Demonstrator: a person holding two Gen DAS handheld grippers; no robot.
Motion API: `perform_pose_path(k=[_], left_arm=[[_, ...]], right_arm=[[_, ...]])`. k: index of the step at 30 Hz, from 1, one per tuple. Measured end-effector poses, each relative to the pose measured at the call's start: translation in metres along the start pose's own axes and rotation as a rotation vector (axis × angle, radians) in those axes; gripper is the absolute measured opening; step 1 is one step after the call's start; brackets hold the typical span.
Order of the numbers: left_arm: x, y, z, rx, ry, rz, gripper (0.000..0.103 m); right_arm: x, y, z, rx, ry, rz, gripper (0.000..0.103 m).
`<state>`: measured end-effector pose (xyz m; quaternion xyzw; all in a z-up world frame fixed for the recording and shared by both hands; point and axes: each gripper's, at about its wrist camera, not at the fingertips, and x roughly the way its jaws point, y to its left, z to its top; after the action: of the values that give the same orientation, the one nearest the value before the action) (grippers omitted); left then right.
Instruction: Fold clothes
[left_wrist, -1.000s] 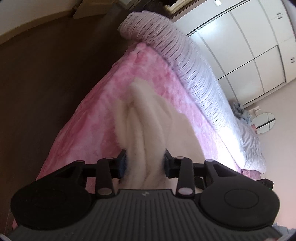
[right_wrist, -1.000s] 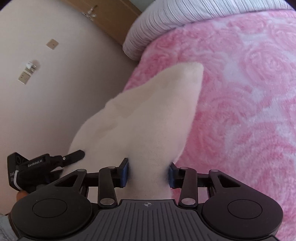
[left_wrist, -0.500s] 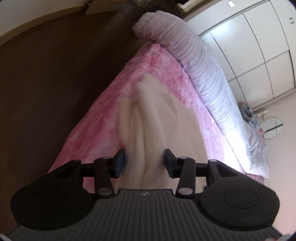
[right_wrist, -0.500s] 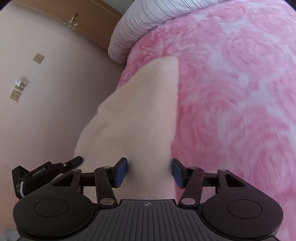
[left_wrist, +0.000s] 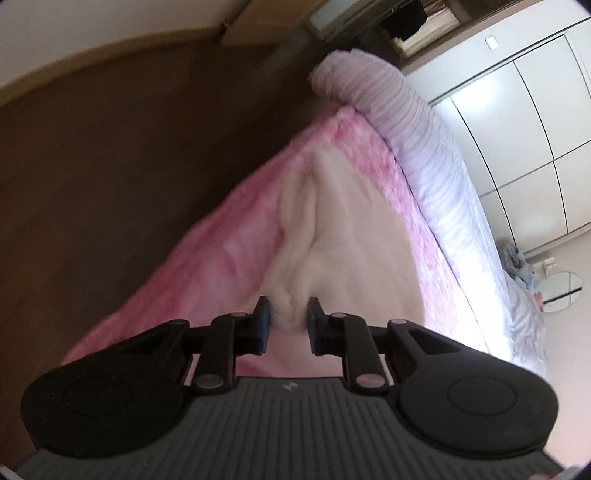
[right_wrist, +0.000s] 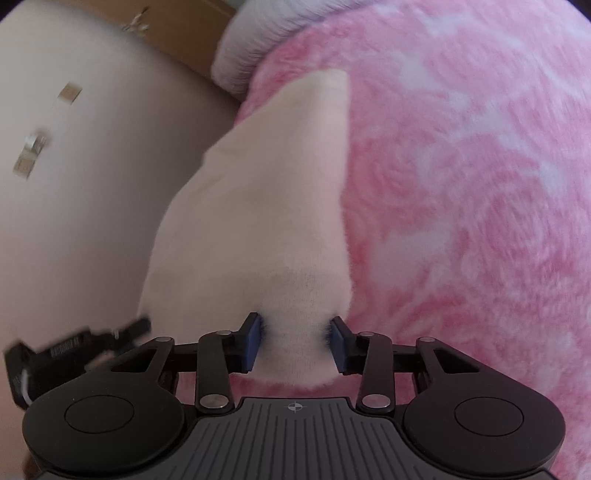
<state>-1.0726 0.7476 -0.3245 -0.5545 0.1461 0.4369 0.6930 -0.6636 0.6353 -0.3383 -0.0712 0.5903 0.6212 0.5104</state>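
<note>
We see the left tongs (left_wrist: 287, 320) narrowed around a bunched fold of the cream garment (left_wrist: 343, 236), the blue pads (left_wrist: 263, 325) pressing the fabric from both sides. The right tongs (right_wrist: 295, 341) stand somewhat wider, yet their pads meet the cloth on each side, so they too grip a flatter band of the same garment (right_wrist: 266, 206). The garment lies on the pink blanket (right_wrist: 461, 206) of the bed, stretching from the tongs toward the blanket's far corner, close to the bed's edge above the dark floor (left_wrist: 110, 155). A striped duvet (left_wrist: 413, 147) runs along the blanket's far edge. In the right wrist view, the left tool (right_wrist: 74, 347) shows only as a blurred black shape at the lower left, cut off by the frame. Both views are smeared, so we cannot make out the garment's seams or what kind of garment it is.
</note>
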Motion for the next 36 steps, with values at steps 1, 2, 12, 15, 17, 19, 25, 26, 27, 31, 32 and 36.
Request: perform_pose_path(k=[1,2,12,15,17,19,25,26,27,31,32,36], left_arm=[[0.005,0.003,0.000,0.001,0.004,0.011,0.016],[0.008,0.006,-0.003,0.007,0.014,0.022,0.017],[0.005,-0.052,0.004,0.246,0.018,0.231,0.019],[-0.006,-0.089,0.002,0.413,-0.037,0.353,0.014],[-0.006,-0.105,-0.001,0.484,-0.049,0.342,0.014],[0.001,-0.110,-0.008,0.518,-0.021,0.296,0.013],[0.051,-0.093,-0.025,0.564,0.061,0.382,0.008],[0.053,-0.092,-0.025,0.560,0.059,0.384,0.008],[0.052,-0.095,-0.024,0.552,0.066,0.391,0.008],[0.030,-0.111,-0.032,0.519,0.093,0.450,0.009],[0.020,-0.117,-0.036,0.514,0.097,0.473,0.010],[-0.026,-0.146,-0.054,0.507,0.083,0.542,0.028]], right_arm=[[0.003,0.001,-0.001,-0.019,0.002,-0.013,0.037],[0.006,0.003,-0.003,-0.039,0.004,-0.025,0.037],[-0.002,0.043,0.004,-0.256,0.015,-0.249,0.043],[-0.017,0.062,0.001,-0.344,-0.050,-0.329,0.043],[-0.021,0.073,-0.003,-0.397,-0.080,-0.359,0.043],[-0.011,0.083,-0.011,-0.457,-0.074,-0.372,0.043],[0.052,0.079,-0.042,-0.563,0.035,-0.433,0.043],[0.056,0.079,-0.043,-0.573,0.043,-0.440,0.045],[0.058,0.082,-0.044,-0.588,0.054,-0.445,0.045],[0.032,0.092,-0.041,-0.582,0.100,-0.426,0.045],[0.025,0.095,-0.041,-0.579,0.112,-0.420,0.045],[-0.002,0.105,-0.038,-0.566,0.158,-0.398,0.045]])
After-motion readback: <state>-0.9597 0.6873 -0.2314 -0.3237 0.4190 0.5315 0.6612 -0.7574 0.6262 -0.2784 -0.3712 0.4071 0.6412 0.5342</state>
